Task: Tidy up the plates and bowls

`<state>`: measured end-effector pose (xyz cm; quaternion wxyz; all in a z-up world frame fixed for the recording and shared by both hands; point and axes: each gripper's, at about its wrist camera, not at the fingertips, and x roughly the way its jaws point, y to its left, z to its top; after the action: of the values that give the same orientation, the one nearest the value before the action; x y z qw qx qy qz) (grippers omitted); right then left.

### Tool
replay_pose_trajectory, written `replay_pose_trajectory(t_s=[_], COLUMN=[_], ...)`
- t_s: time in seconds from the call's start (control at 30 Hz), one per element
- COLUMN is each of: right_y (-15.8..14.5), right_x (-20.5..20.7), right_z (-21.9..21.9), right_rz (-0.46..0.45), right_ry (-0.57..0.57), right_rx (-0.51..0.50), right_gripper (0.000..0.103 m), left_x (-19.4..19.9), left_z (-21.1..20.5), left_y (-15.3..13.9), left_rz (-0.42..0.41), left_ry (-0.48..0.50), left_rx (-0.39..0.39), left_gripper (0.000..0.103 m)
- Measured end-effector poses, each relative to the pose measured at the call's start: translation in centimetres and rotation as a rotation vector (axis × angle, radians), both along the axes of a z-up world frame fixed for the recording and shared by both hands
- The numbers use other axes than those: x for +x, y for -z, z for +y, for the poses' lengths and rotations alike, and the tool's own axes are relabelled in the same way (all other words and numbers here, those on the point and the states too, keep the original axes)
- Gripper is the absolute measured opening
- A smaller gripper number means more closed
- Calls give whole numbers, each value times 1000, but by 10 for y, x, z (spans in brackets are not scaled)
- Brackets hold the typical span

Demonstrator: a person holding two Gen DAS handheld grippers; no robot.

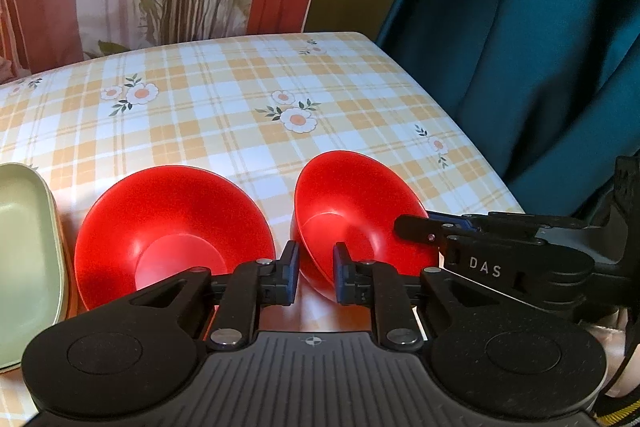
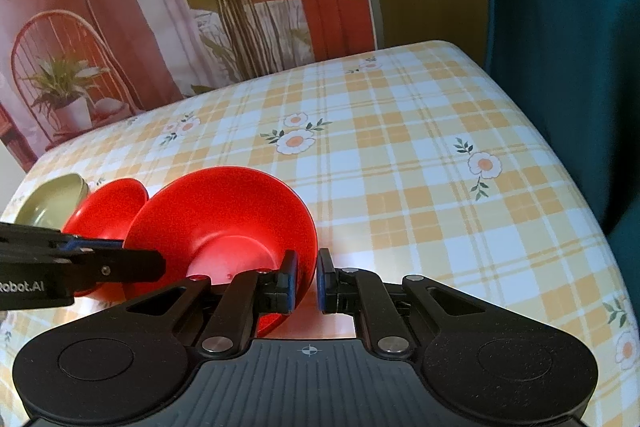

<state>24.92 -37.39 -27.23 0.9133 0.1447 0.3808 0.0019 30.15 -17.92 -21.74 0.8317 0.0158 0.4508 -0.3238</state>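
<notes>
Bowls, red, stiff and light-looking, sit on the table (image 1: 240, 115): from the left wrist, the left hand-held gripper (image 1: 316, 275) pinches the right bowl's (image 1: 352, 211) near rim, beside the left bowl (image 1: 172, 227) and green plates (image 1: 24, 259). From the right wrist, the right hand-held gripper (image 2: 307, 281) clamps that bowl's thin, likely slippery rim.
</notes>
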Motion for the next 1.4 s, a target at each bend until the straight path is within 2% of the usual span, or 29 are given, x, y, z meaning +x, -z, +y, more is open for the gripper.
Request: replay_pose_trajectory(t_s=[0.33,0.97,1.4], right_y=[-16,-86,-99], right_x=[-1,9,30], right_z=[2,34,78], right_rz=[-19,-108,-96], right_ry=[18,-26,-84], right_rx=[6,-49,-50], right_gripper=[9,10,10], left_x=[-3,-4,4], left_z=[2,35,76], left_y=[-9,-52,-62], left_rz=[-17,-89,-105], left_ry=[-11,-79,-161], left_rx=[-17,-86,-106], left_gripper=[19,19,19])
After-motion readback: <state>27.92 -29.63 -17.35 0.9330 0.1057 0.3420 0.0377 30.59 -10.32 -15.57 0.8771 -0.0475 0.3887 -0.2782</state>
